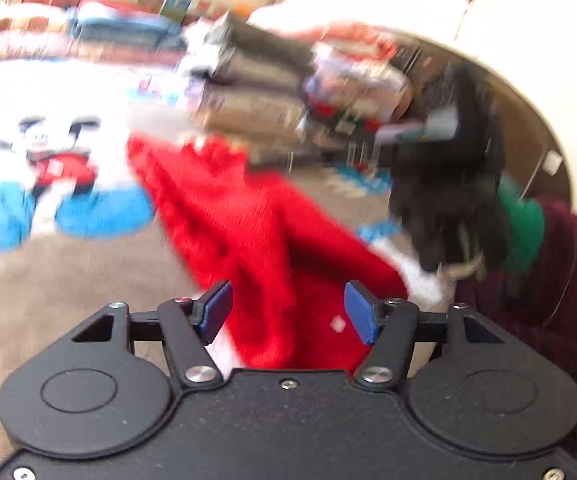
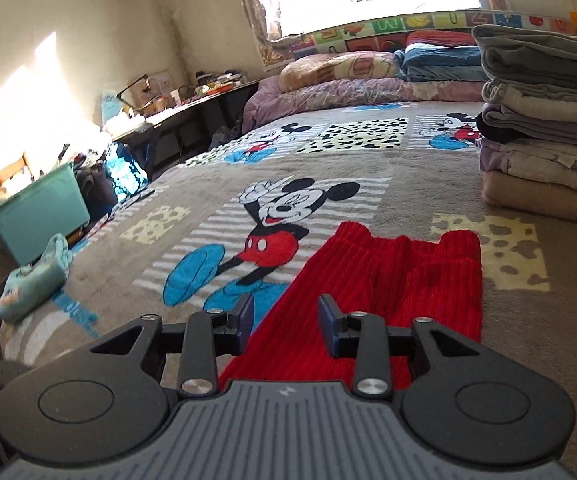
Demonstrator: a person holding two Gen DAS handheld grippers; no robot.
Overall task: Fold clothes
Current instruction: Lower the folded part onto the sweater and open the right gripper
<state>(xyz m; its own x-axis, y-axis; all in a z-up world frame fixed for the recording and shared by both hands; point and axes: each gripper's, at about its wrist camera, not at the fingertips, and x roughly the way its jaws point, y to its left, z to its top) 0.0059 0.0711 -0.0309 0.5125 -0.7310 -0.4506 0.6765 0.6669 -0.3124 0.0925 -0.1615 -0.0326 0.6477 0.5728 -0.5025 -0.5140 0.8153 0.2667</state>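
A red ribbed garment lies on the Mickey Mouse bedspread. In the blurred left wrist view the red garment runs from between my fingers toward the upper left. My left gripper is open over the cloth, its blue pads apart. My right gripper is open just above the garment's near edge, holding nothing. The right gripper also shows as a dark blurred shape in the left wrist view, at the garment's white-trimmed end.
A stack of folded clothes stands on the bed at the right. Pillows and folded bedding lie at the head. A teal bin and a cluttered low table stand left of the bed. A small teal cloth lies at the bed's left edge.
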